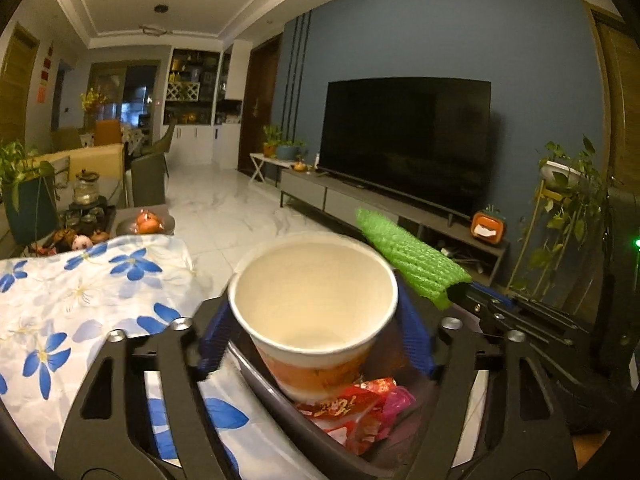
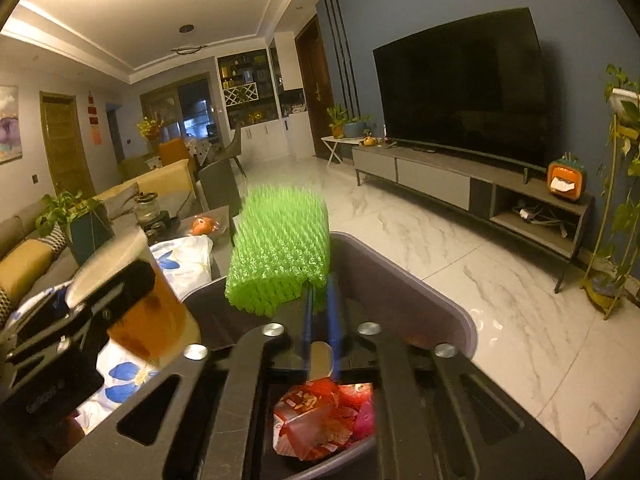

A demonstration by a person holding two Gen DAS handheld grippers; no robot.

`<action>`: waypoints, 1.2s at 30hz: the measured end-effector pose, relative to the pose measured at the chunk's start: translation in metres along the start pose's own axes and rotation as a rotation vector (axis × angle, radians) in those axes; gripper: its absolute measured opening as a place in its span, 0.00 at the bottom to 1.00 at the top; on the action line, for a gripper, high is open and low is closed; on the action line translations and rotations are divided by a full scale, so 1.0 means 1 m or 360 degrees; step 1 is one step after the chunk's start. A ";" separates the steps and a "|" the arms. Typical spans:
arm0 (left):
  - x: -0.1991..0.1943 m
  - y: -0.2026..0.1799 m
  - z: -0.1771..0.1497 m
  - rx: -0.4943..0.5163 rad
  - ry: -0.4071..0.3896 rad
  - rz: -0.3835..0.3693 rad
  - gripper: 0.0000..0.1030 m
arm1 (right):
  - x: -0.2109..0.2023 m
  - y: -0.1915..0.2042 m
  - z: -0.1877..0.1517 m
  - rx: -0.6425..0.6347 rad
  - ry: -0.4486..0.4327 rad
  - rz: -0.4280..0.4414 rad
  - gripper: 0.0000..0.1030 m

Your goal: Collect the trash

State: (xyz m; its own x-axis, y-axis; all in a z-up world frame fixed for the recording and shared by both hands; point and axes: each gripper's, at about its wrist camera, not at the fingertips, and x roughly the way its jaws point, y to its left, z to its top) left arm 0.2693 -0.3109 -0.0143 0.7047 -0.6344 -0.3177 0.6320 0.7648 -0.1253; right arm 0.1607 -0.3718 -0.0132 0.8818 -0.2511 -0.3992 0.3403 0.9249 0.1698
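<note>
My left gripper (image 1: 316, 336) is shut on a white paper cup (image 1: 314, 304) with an orange print, held upright above the dark grey bin (image 1: 280, 396). Red and pink wrappers (image 1: 360, 408) lie in the bin under it. My right gripper (image 2: 320, 304) is shut on a green foam net sleeve (image 2: 278, 252), which sticks out over the bin (image 2: 400, 268). In the left wrist view that green sleeve (image 1: 408, 258) and the right gripper come in from the right. In the right wrist view the cup (image 2: 148, 312) and left gripper (image 2: 80, 312) are at the left, and red wrappers (image 2: 316, 416) lie below.
A table with a blue-flowered cloth (image 1: 80, 300) lies left of the bin. A tea set (image 1: 84, 208), a potted plant (image 1: 28, 200) and a plate of oranges (image 1: 146, 222) stand beyond it. A TV (image 1: 404, 144) on a low cabinet (image 2: 460, 188) and a plant stand (image 2: 616, 208) are to the right across marble floor.
</note>
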 end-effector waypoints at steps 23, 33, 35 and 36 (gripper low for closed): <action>-0.039 0.037 -0.011 -0.0059 -0.0018 0.0286 0.88 | -0.013 0.019 0.000 -0.0059 -0.0053 -0.0087 0.72; -0.117 0.054 -0.030 -0.0059 -0.0030 0.0583 0.91 | -0.056 0.060 -0.024 -0.0245 -0.0115 -0.0110 0.92; -0.135 0.056 -0.034 -0.0059 -0.0031 0.0630 0.91 | -0.067 0.068 -0.030 -0.0254 -0.0117 -0.0094 0.93; -0.147 0.057 -0.036 -0.0058 -0.0037 0.0653 0.91 | -0.073 0.072 -0.033 -0.0263 -0.0121 -0.0089 0.93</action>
State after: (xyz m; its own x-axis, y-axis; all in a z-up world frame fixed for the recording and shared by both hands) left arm 0.1898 -0.1700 -0.0089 0.9031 -0.2782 -0.3272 0.2856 0.9580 -0.0262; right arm 0.1102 -0.2778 -0.0021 0.8873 -0.3187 -0.3333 0.3368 0.9416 -0.0036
